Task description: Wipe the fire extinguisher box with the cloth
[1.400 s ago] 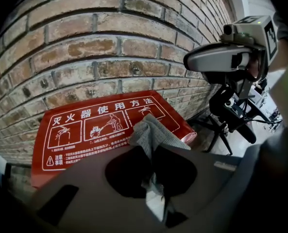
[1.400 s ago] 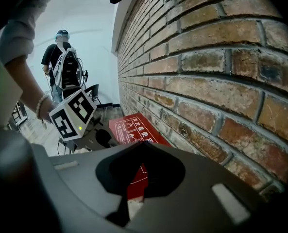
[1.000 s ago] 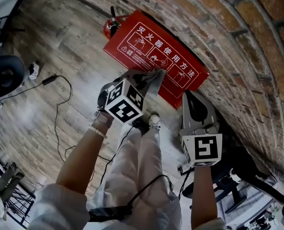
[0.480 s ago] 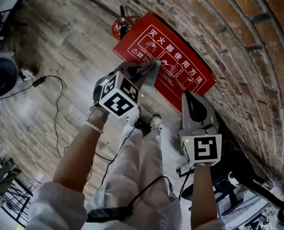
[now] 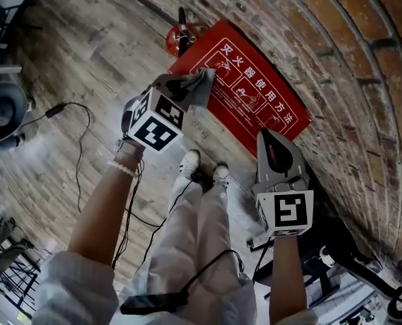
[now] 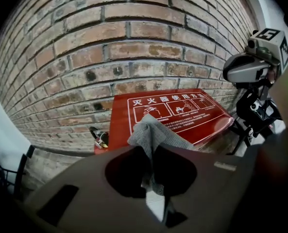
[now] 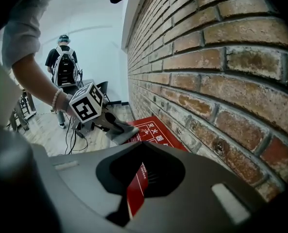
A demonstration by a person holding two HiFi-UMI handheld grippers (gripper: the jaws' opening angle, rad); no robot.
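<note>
— When the entry was taken, where did the box stand?
— Item one: red box, white instruction panels on its top face. It sat on the plank floor, hard against the foot of the brick wall. An extinguisher handle showed at its left end.

— And the cloth?
— Item two: grey cloth, bunched. It was pinched in the left gripper, whose jaws were closed on its lower fold. The loose part fanned out ahead of the tips and lay over the box's near edge, toward the left end. From the right gripper view it looked to rest on that edge.

— State of the right gripper?
— Item three: jaws drawn together, only a thin slit between them, nothing held. The red of the box showed through the slit. It hung just beside the box's right end, close to the wall, pointing along the brickwork.

— Anything else on the floor?
— Item four: black cables, trailing left of the person's legs. Item five: pale shoes, toes toward the box and near it.

— Others present?
— Item six: one person with a backpack, standing well apart down the room, back turned, seen only in the right gripper view.
</note>
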